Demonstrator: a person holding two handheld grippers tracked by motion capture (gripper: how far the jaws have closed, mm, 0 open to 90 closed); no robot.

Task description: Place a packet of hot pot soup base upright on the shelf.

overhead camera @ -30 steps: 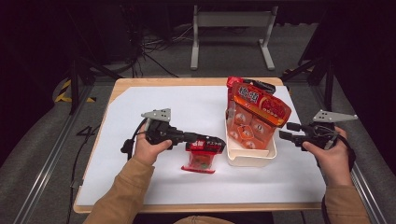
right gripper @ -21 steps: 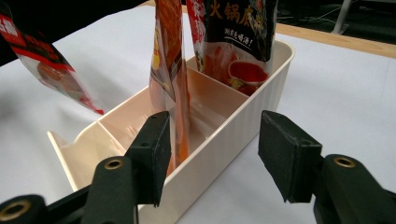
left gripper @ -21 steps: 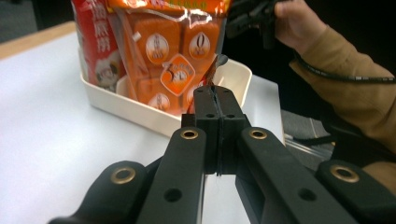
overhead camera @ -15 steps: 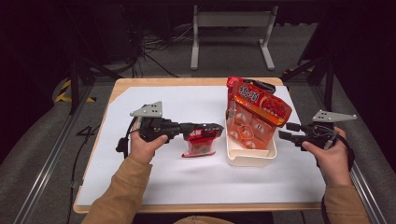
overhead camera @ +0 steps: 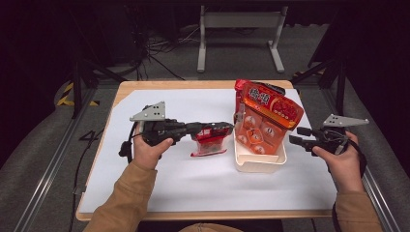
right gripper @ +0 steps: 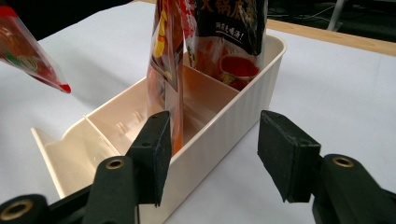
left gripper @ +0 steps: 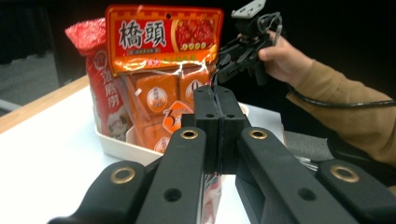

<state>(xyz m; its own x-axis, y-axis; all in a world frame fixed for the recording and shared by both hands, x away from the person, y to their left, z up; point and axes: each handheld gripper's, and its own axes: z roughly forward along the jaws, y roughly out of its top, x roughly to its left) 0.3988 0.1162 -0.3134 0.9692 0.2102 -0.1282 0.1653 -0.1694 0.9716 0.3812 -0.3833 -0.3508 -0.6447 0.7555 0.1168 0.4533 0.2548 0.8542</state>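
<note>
One small red plastic sachet hangs clamped in the left tool, clear of the white surface, just beside the cream plastic divided tray holding tall orange packets. Right tool stands wide, straddling the tray wall.

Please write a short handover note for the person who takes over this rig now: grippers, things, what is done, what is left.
Left gripper: shut on the small red packet, held lifted over the white sheet, just left of the cream bin.
Right gripper: open, holding nothing, its jaws on either side of the bin's right wall.
In the bin: an orange packet and a red packet behind it, both standing.
Done: two packets are in the bin.
Left: probably put the small red packet into the free front compartment, then let go.
</note>
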